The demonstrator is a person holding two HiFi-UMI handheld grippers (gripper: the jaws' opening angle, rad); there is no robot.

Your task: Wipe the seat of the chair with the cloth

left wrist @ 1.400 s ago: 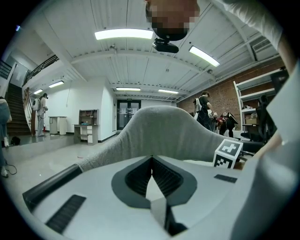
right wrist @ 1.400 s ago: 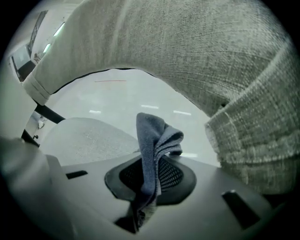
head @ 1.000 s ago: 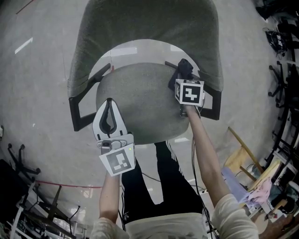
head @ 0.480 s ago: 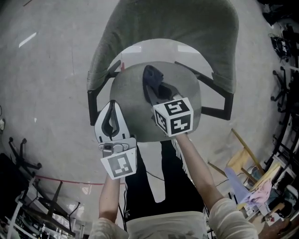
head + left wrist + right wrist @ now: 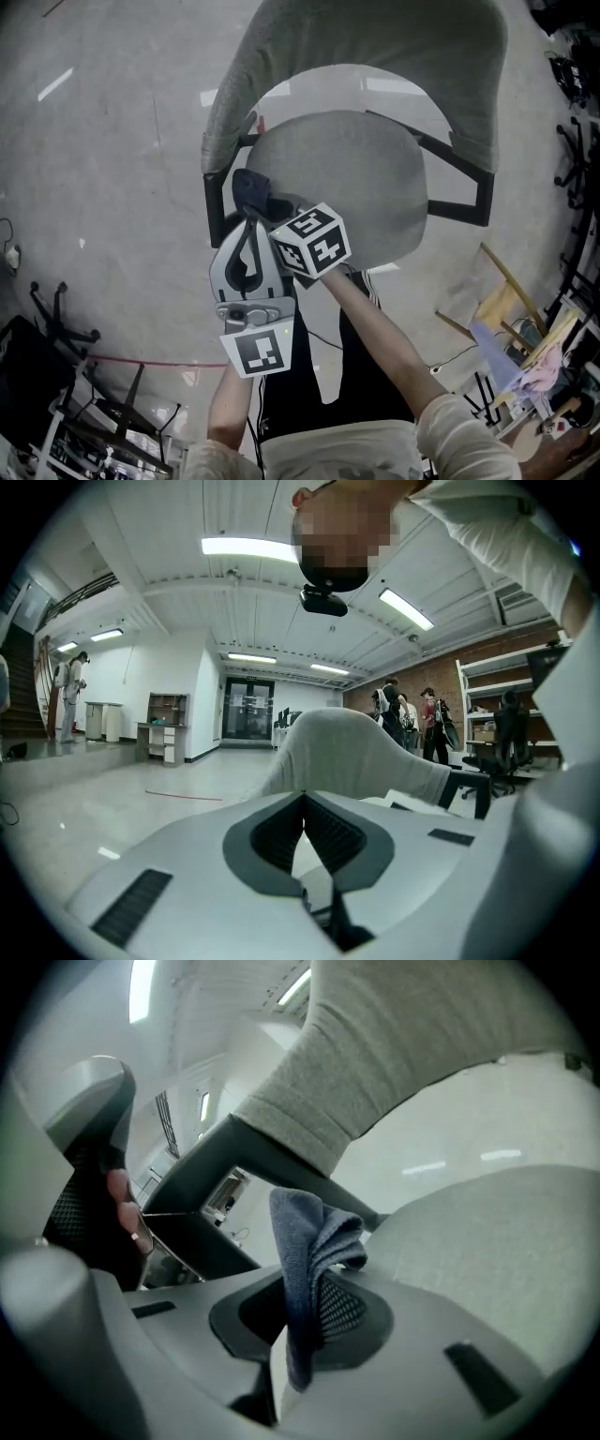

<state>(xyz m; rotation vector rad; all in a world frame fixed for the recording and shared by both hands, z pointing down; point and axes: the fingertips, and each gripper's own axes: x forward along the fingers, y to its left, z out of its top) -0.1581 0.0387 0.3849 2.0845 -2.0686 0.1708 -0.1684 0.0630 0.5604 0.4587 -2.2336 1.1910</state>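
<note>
From the head view: looks steeply down on a grey chair seat (image 5: pixel 356 178), with the backrest (image 5: pixel 394 37) at the far side. Holds a dark blue cloth (image 5: pixel 251 192) in the right claw (image 5: pixel 269 214), arm reaching across to the seat's front left edge, just beside the black left armrest (image 5: pixel 217 202). Carries the left claw (image 5: pixel 247 225) right alongside, off the seat's front left corner, tips near the cloth.

Over to the left gripper view: shows both jaws pressed together, tips meeting, nothing between them. Looks past them to the grey backrest, a shiny floor (image 5: pixel 112 799) and people (image 5: pixel 412 714) standing well back.

On to the right gripper view: shows the jaws clamped on the cloth, one bunched fold standing up above the pads, a tail hanging down between them. Puts the seat at the right, just beyond the jaws; cannot tell whether cloth and fabric touch here. Catches the left claw at the left edge too, with fingers (image 5: pixel 120 1188) of a hand wrapped round it.
</note>
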